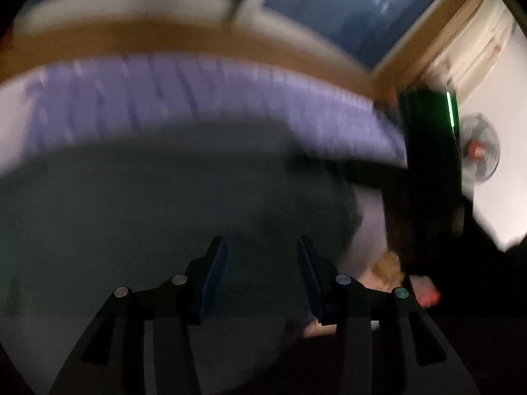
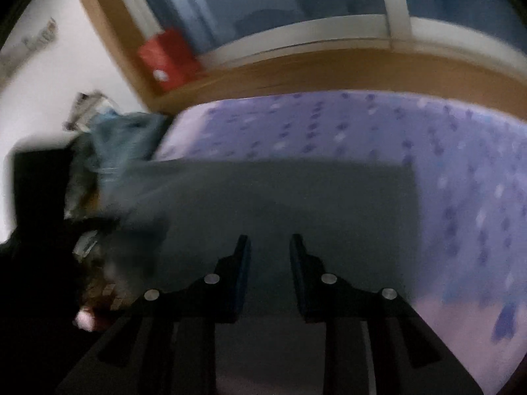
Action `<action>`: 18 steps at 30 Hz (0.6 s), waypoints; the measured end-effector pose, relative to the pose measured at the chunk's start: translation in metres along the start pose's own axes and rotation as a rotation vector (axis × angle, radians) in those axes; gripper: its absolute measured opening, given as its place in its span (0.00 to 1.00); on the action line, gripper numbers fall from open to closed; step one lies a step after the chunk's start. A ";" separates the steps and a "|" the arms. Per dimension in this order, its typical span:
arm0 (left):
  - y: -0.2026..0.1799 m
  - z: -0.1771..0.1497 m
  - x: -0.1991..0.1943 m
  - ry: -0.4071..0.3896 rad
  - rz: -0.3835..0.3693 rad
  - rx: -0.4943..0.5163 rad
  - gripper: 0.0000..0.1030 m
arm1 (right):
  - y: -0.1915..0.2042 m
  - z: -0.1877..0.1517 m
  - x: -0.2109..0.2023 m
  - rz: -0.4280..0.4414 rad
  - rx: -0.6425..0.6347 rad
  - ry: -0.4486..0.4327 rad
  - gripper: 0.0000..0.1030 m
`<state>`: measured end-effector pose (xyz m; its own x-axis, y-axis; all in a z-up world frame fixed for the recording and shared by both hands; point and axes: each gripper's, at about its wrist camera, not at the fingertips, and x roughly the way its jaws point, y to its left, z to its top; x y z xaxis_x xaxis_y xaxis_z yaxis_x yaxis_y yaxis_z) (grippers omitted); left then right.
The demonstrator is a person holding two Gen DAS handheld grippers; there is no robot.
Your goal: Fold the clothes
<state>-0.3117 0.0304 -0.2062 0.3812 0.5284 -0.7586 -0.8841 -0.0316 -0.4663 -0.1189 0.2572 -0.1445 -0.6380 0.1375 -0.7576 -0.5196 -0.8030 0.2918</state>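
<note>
1. Right wrist view: a dark grey garment (image 2: 263, 197) lies spread flat on a bed, its far edge and right edge straight, so it seems laid out or partly folded; I judge a fold is in hand, between grasps.
2. The right tool (image 2: 270, 247) hangs just above the cloth with a narrow gap between its jaws and nothing pinched between them.
3. In the left wrist view the left tool (image 1: 262, 247) stands with a wider gap, also empty, above the same dark cloth; the picture is smeared, so whether a tip brushes the fabric I cannot tell.
4. Next, I would say, each tool needs to settle on an edge or corner of the garment and close on a single layer before lifting it across.
5. The bedsheet (image 2: 461, 171) is lilac with small darker marks. Behind the bed runs a wooden ledge (image 2: 329, 69) under a window (image 2: 263, 3), with a red box (image 2: 168, 59) on it.
6. Bluish cloth (image 2: 122, 138) is heaped at the bed's left end; a fan (image 1: 481, 151) stands by the white wall.
</note>
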 end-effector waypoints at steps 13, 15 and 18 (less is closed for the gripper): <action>-0.002 -0.054 -0.004 0.077 -0.088 -0.112 0.42 | -0.004 0.041 0.059 -0.188 0.025 0.079 0.23; 0.007 -0.046 -0.033 -0.005 -0.096 -0.120 0.42 | 0.008 0.031 0.047 -0.144 0.035 0.047 0.23; 0.045 -0.027 -0.096 -0.200 -0.133 -0.198 0.42 | 0.031 0.010 0.034 -0.041 0.017 0.037 0.23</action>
<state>-0.3805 -0.0446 -0.1670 0.4114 0.6951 -0.5895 -0.7530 -0.1051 -0.6495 -0.1620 0.2427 -0.1551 -0.5949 0.1487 -0.7899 -0.5547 -0.7872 0.2696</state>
